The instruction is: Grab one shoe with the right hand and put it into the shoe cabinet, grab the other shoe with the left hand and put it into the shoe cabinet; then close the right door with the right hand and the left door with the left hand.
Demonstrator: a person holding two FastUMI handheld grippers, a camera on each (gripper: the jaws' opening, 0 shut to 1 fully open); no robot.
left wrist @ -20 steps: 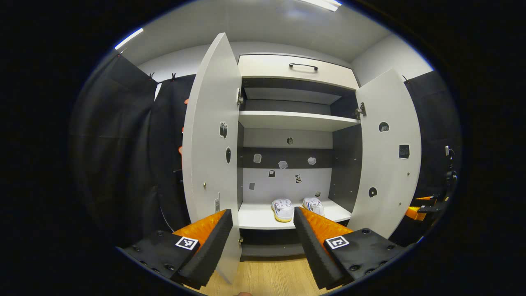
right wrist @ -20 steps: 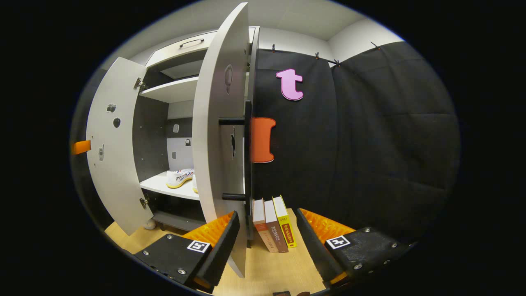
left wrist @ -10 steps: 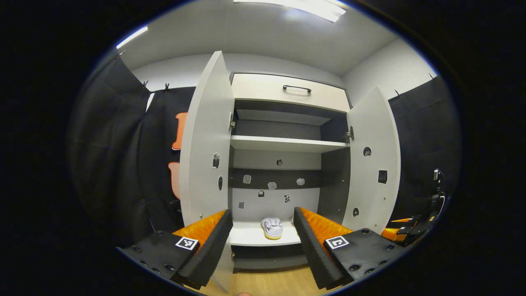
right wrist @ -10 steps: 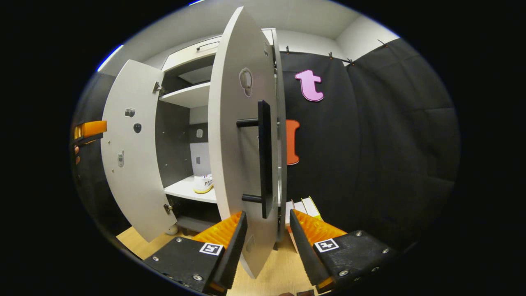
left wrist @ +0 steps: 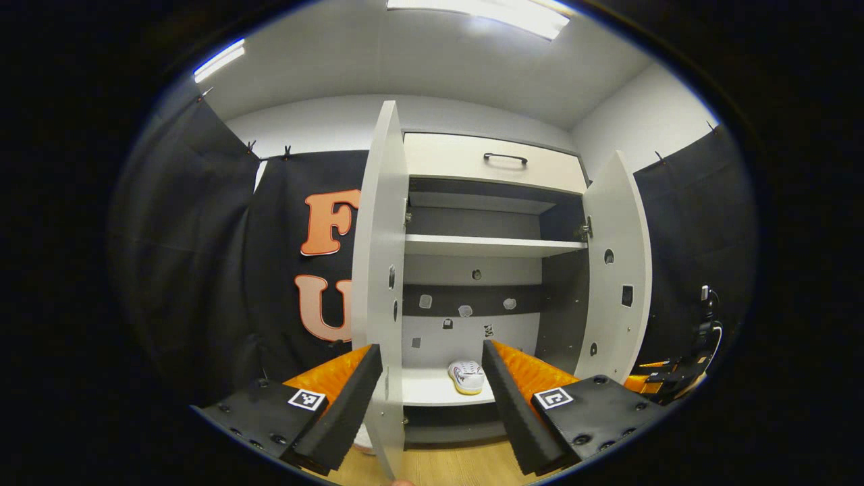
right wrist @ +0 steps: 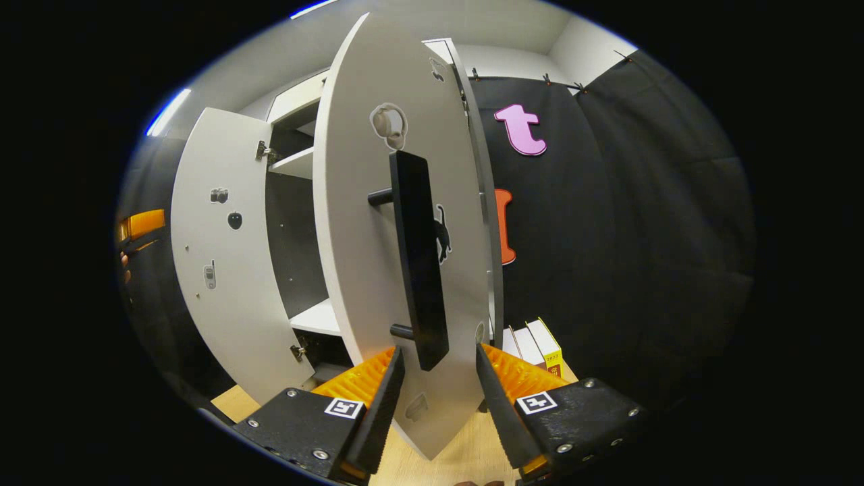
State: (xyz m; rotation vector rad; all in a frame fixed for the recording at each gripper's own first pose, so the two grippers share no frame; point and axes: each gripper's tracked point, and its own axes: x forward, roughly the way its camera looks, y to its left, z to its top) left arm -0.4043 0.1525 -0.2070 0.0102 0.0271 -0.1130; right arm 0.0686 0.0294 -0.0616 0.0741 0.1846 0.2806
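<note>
The shoe cabinet stands with both doors apart. One white shoe rests on the bottom shelf; my finger covers the spot beside it. I see the left door almost edge-on, just past my open left gripper. The right door hangs partly swung in. In the right gripper view its outer face is close in front, and the lower end of its black handle sits just above my open right gripper. The left door shows behind.
Several books stand on the wooden floor against the black cloth wall, right of the cabinet. A drawer with a black handle tops the cabinet. The other gripper is at the right edge of the left gripper view.
The right gripper has come up to the right door's outer face and handle, and that door has swung partly inward. The left gripper has shifted left, so the left door now looks edge-on.
</note>
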